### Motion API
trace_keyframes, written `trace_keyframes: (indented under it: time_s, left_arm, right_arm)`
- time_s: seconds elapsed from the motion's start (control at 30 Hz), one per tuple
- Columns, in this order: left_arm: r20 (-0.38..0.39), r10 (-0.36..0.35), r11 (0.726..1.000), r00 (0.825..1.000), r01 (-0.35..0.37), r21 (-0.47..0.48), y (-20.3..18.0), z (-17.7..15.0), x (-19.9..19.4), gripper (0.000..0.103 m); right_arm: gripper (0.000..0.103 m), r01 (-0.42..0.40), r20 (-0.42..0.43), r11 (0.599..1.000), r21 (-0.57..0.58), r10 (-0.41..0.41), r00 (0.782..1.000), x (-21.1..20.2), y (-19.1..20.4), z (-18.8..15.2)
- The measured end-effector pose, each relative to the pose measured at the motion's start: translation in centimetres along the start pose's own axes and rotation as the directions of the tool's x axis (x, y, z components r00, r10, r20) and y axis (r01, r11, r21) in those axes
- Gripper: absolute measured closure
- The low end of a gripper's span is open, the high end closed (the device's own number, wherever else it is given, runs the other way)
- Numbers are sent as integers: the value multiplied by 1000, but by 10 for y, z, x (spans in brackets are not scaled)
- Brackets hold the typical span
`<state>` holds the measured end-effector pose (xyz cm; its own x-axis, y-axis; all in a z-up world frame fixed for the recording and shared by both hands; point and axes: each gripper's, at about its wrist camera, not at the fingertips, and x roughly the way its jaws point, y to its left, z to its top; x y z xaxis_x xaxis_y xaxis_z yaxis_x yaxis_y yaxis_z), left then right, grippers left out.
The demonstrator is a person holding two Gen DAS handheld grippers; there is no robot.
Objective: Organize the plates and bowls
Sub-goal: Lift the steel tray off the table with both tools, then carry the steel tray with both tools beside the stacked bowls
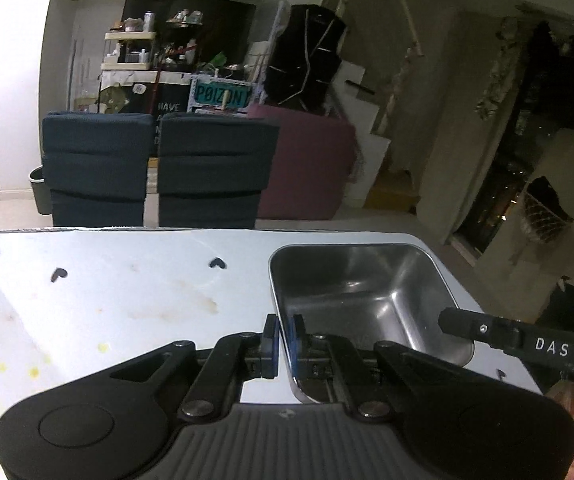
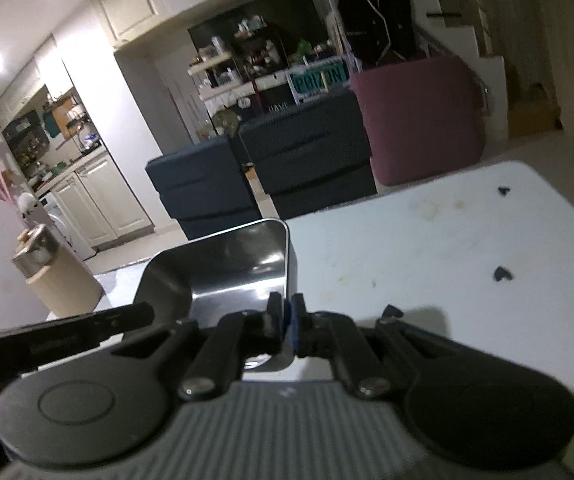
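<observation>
A rectangular stainless steel bowl (image 1: 367, 292) sits on the white table (image 1: 127, 300). My left gripper (image 1: 285, 338) is shut on the bowl's left rim, one pad inside and one outside. In the right wrist view the same bowl (image 2: 223, 276) shows, and my right gripper (image 2: 287, 322) is shut on its right rim. The bowl hangs between both grippers, tilted in the right wrist view. The right gripper's body shows in the left wrist view (image 1: 507, 332) across the bowl.
Two dark blue chairs (image 1: 155, 168) stand at the table's far edge, with a maroon seat (image 1: 307, 164) behind. Small black heart marks (image 1: 217, 263) and stains dot the tabletop. A wooden bin (image 2: 55, 276) stands on the floor to the left.
</observation>
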<state>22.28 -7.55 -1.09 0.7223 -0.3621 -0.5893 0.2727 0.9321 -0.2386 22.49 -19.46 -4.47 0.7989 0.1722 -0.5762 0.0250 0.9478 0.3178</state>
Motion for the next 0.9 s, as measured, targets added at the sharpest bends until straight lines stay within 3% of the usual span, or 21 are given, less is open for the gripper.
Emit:
trace_keyframes:
  time_s: [0.23,0.43,0.7,0.9]
  left_arm:
    - [-29,-59,998,998,59,6,-25,-21,-8,98]
    - [-104,-78,995,992,84,52,-39,-47,1,97]
    - [-247,-85,985,965,119,123,-52,-78,30,93]
    - [-309,-71,980,948,124,153,-58,-100,46,90]
  right_arm:
    - [97,10,0,1000,-15,-10,1000,-33,-19,-12]
    - [96,36,-39,999,-30,-37,999,-40,-30,-22]
    - [94,77,-89,992,-101,-86,992,-46,-30,-35]
    - [94,109,-115,982,-154,-128,985,-44,-25,-40]
